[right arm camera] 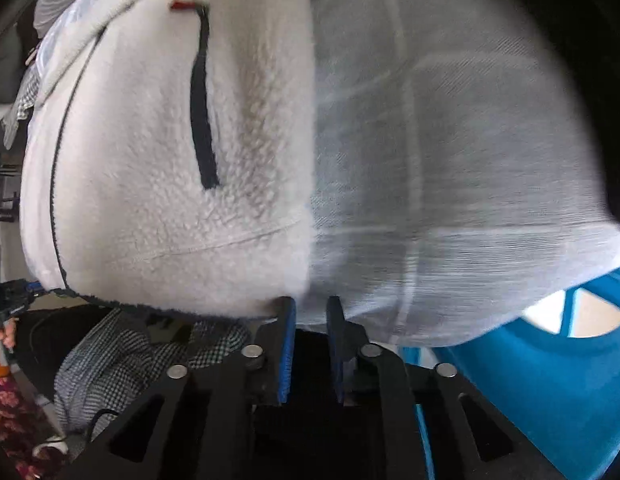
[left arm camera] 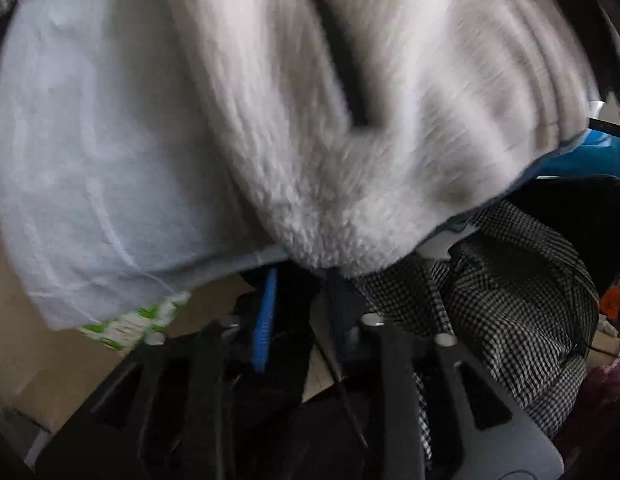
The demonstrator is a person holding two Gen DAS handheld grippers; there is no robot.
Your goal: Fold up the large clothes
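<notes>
A white fleece jacket (left arm camera: 310, 184) with a dark zip pocket (left arm camera: 346, 60) fills the left wrist view, lying on a pale blue cloth (left arm camera: 90, 160). My left gripper (left arm camera: 302, 280) points down at the jacket's hem. Its jaws stand a little apart with nothing seen between the pads, and the fleece edge covers the tips. In the right wrist view the same jacket (right arm camera: 170, 180) borders the pale cloth (right arm camera: 450, 160). My right gripper (right arm camera: 311, 306) sits at that cloth's lower edge, its blue pads (right arm camera: 288, 344) apart with a dark gap between them.
A black-and-white checked garment (left arm camera: 510, 300) (right arm camera: 130, 356) lies crumpled below the jacket. A blue plastic object (right arm camera: 550, 380) (left arm camera: 582, 152) stands beside the cloth. A green-and-white packet (left arm camera: 130, 326) peeks out under the pale cloth. Floral fabric (right arm camera: 14, 412) shows at the lower left.
</notes>
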